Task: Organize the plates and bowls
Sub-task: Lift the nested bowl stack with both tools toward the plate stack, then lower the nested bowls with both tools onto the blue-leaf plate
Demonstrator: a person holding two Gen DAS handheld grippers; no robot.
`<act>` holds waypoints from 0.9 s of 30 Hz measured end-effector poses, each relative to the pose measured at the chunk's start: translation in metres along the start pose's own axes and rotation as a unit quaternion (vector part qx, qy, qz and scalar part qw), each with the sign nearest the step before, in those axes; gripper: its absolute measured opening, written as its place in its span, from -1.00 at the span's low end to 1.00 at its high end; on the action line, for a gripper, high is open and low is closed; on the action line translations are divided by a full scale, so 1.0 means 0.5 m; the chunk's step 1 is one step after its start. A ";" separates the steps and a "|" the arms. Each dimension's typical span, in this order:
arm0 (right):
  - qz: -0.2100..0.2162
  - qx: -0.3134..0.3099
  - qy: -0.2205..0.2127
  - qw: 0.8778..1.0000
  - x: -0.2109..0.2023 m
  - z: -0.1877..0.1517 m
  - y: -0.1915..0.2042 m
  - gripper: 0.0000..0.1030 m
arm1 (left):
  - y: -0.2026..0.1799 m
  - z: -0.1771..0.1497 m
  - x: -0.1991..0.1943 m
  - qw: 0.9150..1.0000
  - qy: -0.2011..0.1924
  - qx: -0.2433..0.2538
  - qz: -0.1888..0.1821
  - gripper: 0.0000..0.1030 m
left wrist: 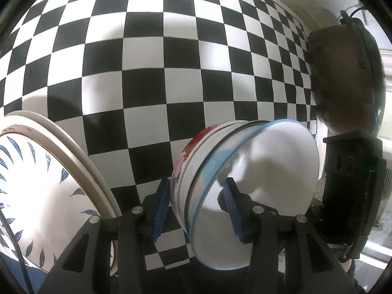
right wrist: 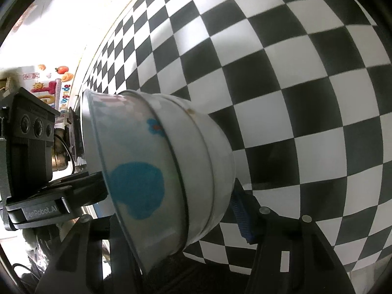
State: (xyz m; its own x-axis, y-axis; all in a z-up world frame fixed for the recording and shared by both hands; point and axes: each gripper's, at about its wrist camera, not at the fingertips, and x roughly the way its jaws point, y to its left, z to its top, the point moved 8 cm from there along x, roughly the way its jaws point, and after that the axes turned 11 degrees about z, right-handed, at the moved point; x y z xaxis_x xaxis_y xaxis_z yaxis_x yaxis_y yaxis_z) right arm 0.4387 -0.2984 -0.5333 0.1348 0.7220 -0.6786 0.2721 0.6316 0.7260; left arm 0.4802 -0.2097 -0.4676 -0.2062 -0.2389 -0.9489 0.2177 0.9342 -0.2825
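Note:
A stack of nested bowls point(left wrist: 269, 161) is tipped on its side over the checkered tablecloth point(left wrist: 171, 56). The inner bowl is white with a blue rim, and the outer one has red and purple flowers. My left gripper point(left wrist: 196, 210) is shut on the stack's rim, one blue pad point(left wrist: 160, 210) outside the wall and the other inside. In the right wrist view the same stack point(right wrist: 156, 166) shows a blue flower on its wall. My right gripper point(right wrist: 196, 215) is shut on it. Its right pad point(right wrist: 241, 218) lies against the outer wall near the base, and its left finger is hidden inside the bowl.
A stack of plates point(left wrist: 36, 183), the top one white with blue leaves, lies at the lower left of the left wrist view. The right gripper's black body point(left wrist: 350, 183) shows at the right, with a person's hand above it. The table's far edge meets a bright wall point(right wrist: 61, 36).

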 end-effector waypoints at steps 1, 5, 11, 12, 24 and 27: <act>0.000 -0.003 0.000 1.000 -0.001 0.002 0.003 0.10 | 0.000 0.001 -0.004 1.000 -0.002 0.001 0.001 -0.20; 0.001 -0.015 0.000 1.000 -0.008 0.005 0.032 0.09 | 0.007 0.000 -0.028 1.000 -0.014 0.000 0.005 -0.20; 0.008 -0.042 0.006 0.999 -0.012 0.010 0.095 0.06 | 0.040 -0.010 -0.077 0.999 -0.034 -0.014 0.008 -0.20; 0.011 -0.046 0.006 0.999 -0.012 0.011 0.109 0.05 | 0.048 -0.013 -0.085 0.999 -0.035 -0.017 0.009 -0.20; 0.012 -0.119 0.060 0.991 0.092 -0.001 0.266 0.00 | 0.202 -0.068 -0.161 0.993 -0.071 -0.095 0.020 -0.19; 0.013 -0.134 0.076 0.988 0.128 -0.013 0.302 0.00 | 0.247 -0.086 -0.174 0.990 -0.076 -0.114 0.024 -0.19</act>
State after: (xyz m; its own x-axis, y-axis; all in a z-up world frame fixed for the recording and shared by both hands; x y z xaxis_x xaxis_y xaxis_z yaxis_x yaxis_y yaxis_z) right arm 0.4822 -0.1550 -0.4666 -0.0126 0.7598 -0.6501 0.0064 0.6502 0.7598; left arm 0.4838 -0.0622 -0.4137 -0.0519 -0.2132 -0.9756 -0.0005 0.9769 -0.2135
